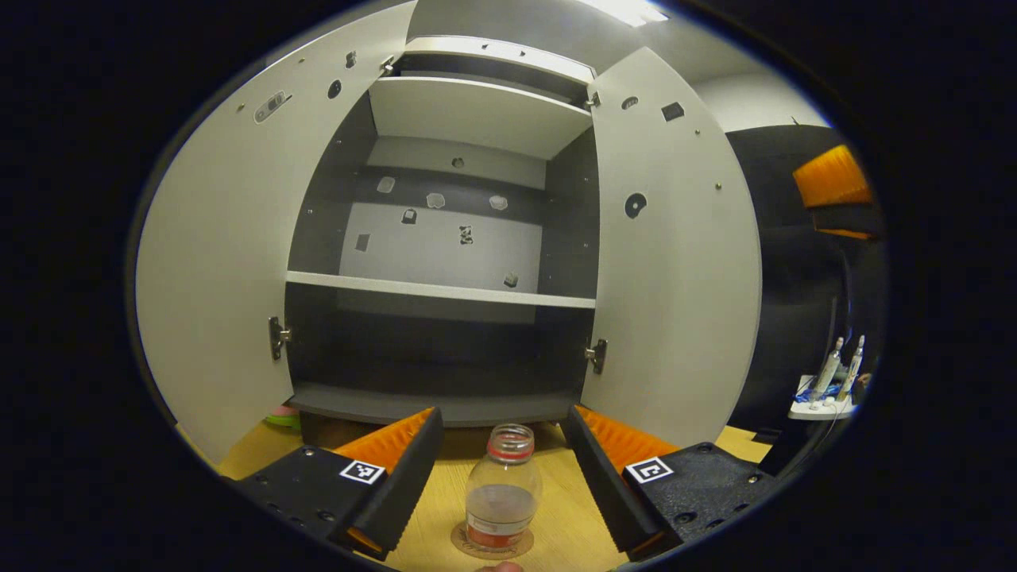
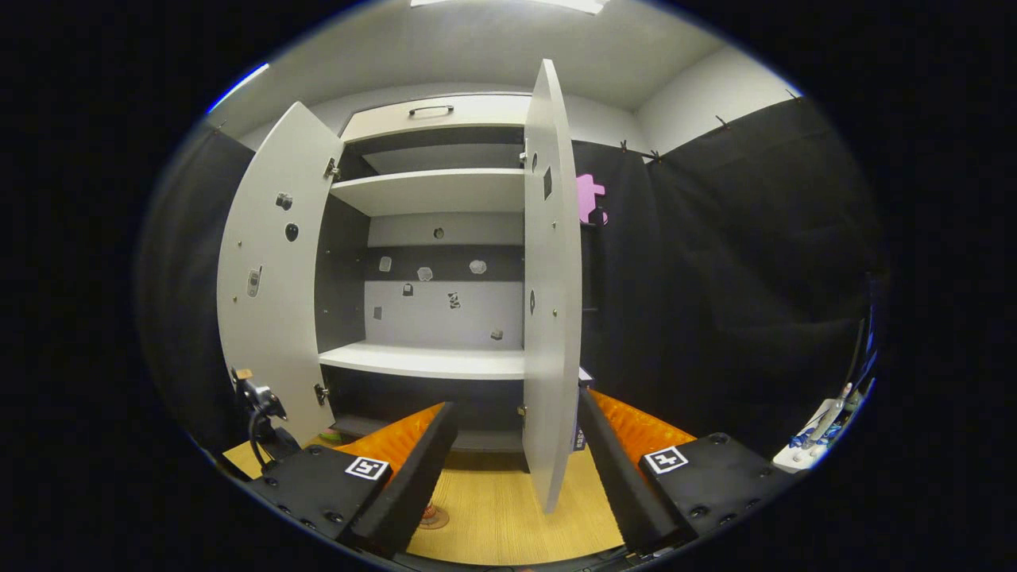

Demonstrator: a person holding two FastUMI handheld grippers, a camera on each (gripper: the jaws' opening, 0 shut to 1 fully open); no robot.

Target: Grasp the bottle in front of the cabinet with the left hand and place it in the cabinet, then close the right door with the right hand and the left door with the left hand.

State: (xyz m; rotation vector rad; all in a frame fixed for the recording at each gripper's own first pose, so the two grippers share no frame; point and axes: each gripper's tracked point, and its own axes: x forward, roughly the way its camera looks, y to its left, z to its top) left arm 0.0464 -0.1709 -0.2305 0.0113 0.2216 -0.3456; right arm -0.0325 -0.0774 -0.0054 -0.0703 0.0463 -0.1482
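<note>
Bottle (image 1: 503, 492) stands upright on the counter (image 1: 572, 524) before the cabinet (image 1: 445, 294) (both doors open), between the spread fingers of the left claw (image 1: 504, 485), untouched; right claw (image 2: 514, 469) likewise open.

Bottle (image 1: 502, 496) on table (image 1: 572, 516) before cabinet (image 1: 445, 294).

Both views are dim, lit from a ceiling lamp (image 1: 628, 9) that glares white at the top edge. The cabinet (image 1: 445, 294) interior sinks into shadow. Fisheye distortion bows its doors; focus stays fairly sharp throughout.
</note>
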